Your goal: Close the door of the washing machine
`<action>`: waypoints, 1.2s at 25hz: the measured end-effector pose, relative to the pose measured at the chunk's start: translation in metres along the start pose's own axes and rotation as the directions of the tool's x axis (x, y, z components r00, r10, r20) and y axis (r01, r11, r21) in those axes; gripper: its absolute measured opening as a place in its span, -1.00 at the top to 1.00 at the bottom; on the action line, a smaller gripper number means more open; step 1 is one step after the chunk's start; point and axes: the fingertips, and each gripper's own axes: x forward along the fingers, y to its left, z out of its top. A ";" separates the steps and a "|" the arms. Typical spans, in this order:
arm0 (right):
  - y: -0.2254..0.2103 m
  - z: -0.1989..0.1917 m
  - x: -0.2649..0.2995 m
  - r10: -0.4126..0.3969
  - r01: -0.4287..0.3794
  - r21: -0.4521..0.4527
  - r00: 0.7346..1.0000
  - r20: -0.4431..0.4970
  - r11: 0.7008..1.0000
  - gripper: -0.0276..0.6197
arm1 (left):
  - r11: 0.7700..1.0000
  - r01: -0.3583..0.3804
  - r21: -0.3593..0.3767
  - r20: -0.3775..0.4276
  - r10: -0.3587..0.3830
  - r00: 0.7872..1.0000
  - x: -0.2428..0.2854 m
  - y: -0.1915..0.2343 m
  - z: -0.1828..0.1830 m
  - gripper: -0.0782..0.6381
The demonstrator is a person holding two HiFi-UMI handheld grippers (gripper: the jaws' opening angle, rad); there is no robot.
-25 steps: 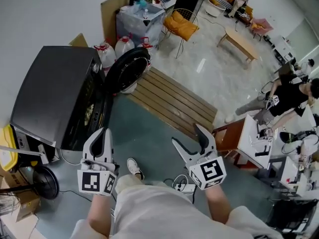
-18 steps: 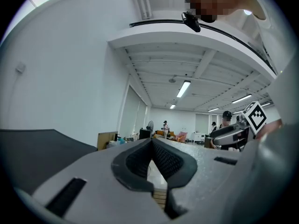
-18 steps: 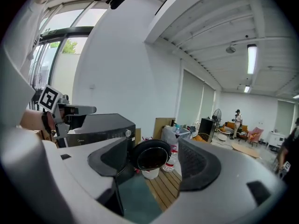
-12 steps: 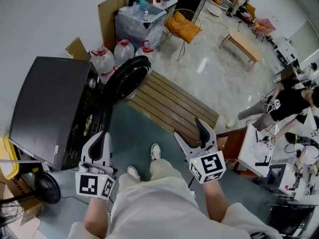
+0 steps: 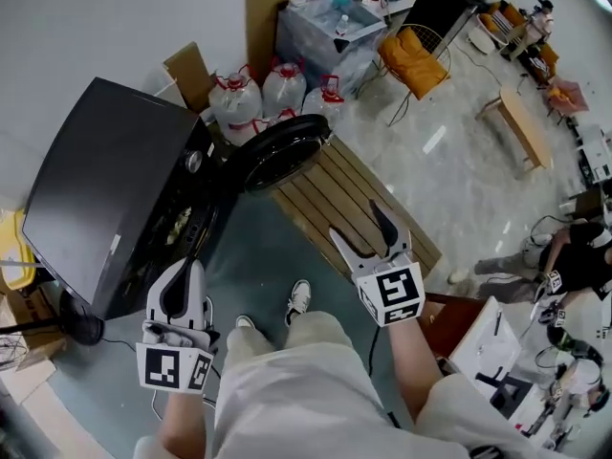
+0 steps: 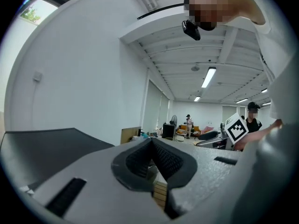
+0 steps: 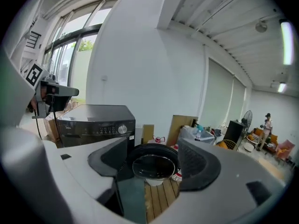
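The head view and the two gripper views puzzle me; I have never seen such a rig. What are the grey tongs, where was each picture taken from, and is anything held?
There is no robot here: a person holds a gripper in each hand. The head view comes from a camera on the person's head, looking down at their legs and both tools. Each gripper view comes from a camera riding on that tool, looking along its jaws. The left gripper has its jaws together on nothing. The right gripper has its jaws apart, also empty, and points at the round door of the black washing machine, which stands open. On the floor beside the machine are a wooden slatted platform and some water jugs.
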 end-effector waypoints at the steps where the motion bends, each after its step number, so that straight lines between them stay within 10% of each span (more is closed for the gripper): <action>1: -0.009 -0.001 0.015 0.016 -0.016 -0.014 1.000 -0.003 1.000 -0.05 | 1.000 -0.014 -0.013 -0.015 0.014 1.000 0.008 0.000 -0.007 0.77; 17: -0.058 -0.067 0.197 0.246 -0.268 -0.159 0.958 -0.144 0.950 -0.05 | 0.977 -0.207 -0.043 -0.081 0.203 0.976 0.062 0.025 -0.074 0.77; 26: -0.076 -0.124 0.324 0.251 -0.368 -0.359 0.910 -0.330 0.858 -0.05 | 0.976 -0.203 -0.074 -0.081 0.197 0.977 0.093 0.022 -0.119 0.77; 30: -0.086 -0.139 0.371 0.194 -0.411 -0.529 0.888 -0.417 0.742 -0.05 | 0.976 -0.201 -0.088 -0.101 0.192 0.976 0.099 0.016 -0.143 0.77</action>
